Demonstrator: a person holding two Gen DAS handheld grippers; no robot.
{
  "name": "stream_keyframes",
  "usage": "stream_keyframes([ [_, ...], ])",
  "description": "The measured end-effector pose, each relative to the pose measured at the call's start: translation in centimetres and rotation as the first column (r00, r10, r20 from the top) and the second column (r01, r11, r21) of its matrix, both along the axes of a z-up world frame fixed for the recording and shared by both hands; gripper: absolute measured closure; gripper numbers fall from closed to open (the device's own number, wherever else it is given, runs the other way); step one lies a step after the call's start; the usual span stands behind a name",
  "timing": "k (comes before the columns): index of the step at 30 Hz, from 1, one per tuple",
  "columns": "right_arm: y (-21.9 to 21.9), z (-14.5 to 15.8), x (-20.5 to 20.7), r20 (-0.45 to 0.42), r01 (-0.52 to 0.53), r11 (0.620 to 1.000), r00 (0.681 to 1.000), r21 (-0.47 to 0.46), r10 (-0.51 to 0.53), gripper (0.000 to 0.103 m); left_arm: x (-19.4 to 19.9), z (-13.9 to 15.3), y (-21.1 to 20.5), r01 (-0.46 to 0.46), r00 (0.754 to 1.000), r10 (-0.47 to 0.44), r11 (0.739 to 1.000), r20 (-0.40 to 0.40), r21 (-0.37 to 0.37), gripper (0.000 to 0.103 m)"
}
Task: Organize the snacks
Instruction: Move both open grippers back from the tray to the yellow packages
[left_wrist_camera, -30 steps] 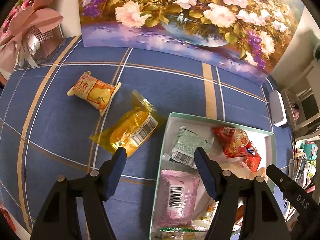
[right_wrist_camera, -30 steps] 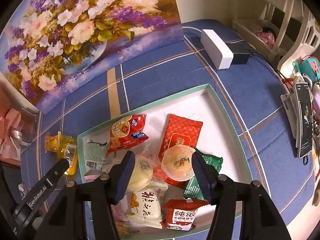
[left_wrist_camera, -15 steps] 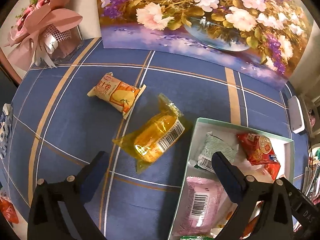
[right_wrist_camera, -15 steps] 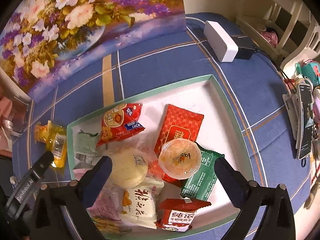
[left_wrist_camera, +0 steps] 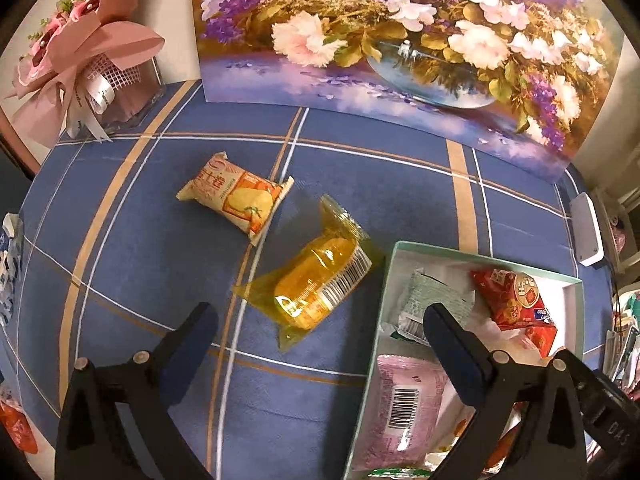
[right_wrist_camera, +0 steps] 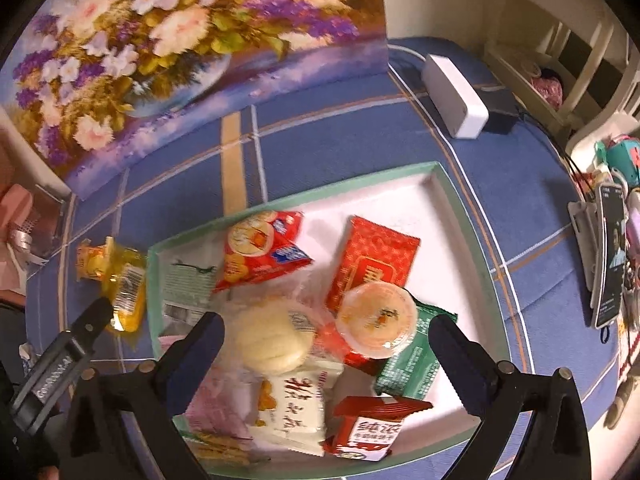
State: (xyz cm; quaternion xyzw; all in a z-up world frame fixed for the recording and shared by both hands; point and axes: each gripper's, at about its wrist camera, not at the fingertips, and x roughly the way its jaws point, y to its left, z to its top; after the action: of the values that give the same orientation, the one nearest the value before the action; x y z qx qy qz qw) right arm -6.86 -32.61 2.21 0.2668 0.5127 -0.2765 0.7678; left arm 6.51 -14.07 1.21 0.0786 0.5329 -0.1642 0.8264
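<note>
Yellow clear-wrap snack (left_wrist_camera: 318, 294) flat on blue plaid counter (left_wrist_camera: 132, 268), just beside left wall of mint-rimmed tray (left_wrist_camera: 386, 280), outside it. Orange-and-cream packet (left_wrist_camera: 236, 200) further out on counter, near yellow one, also unsorted. Tray already crowded: red cracker bag (right_wrist_camera: 260, 252), red flat pack (right_wrist_camera: 374, 264), orange jelly cup (right_wrist_camera: 376, 320) on top of green packet (right_wrist_camera: 412, 356), pale bun (right_wrist_camera: 272, 338), more wrappers toward near edge. Left tongs (left_wrist_camera: 318, 322) now spread wide, empty, aimed over yellow snack; a second ago much narrower and over tray edge, so shifted left and opened out. Right tongs (right_wrist_camera: 326, 334) likewise gone from narrow to wide, empty, hovering above bun and jelly cup. Reads as: previous drop finished, both sides released, left lining up next pick on yellow snack. Two items left outside tray. Slippery film, likely needs grip across the middle, not the crimped end.
</note>
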Motion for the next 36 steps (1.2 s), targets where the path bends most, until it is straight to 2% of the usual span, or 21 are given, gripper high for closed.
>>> stream_keyframes([
  [6, 2.0, 1.7, 1.3, 0.043, -0.049, 0.999, 0.998, -0.018, 0.050, 0.000, 1.6, 1.0, 2.7, -0.045, 0.999, 0.045, 0.999, 0.023, 0.009, 0.001],
  [12, 4.2, 1.6, 3.0, 0.047, -0.104, 0.994, 0.993, -0.012, 0.105, 0.000, 3.7, 1.5, 6.8, -0.133, 0.990, 0.131, 0.990, 0.048, 0.041, 0.001],
  [16, 5.9, 1.7, 4.2, 0.064, -0.142, 0.990, 0.988, -0.003, 0.142, 0.000, 4.8, 1.4, 10.1, -0.209, 0.977, 0.207, 0.976, 0.046, 0.052, 0.001],
  [24, 8.9, 1.8, 6.5, 0.098, -0.207, 0.978, 0.974, 0.002, 0.205, 0.000, 6.2, 1.3, 15.2, -0.325, 0.946, 0.324, 0.945, 0.031, 0.028, 0.001],
  [31, 10.6, 0.6, 8.5, 0.130, -0.241, 0.968, 0.964, 0.065, 0.231, 0.000, 7.1, 0.6, 16.2, -0.340, 0.940, 0.340, 0.940, 0.000, 0.001, 0.001],
  [36, 11.2, -0.9, 9.8, 0.117, -0.239, 0.966, 0.967, 0.098, 0.227, 0.000, 7.7, -0.4, 15.9, -0.330, 0.944, 0.329, 0.944, -0.034, -0.007, 0.001],
])
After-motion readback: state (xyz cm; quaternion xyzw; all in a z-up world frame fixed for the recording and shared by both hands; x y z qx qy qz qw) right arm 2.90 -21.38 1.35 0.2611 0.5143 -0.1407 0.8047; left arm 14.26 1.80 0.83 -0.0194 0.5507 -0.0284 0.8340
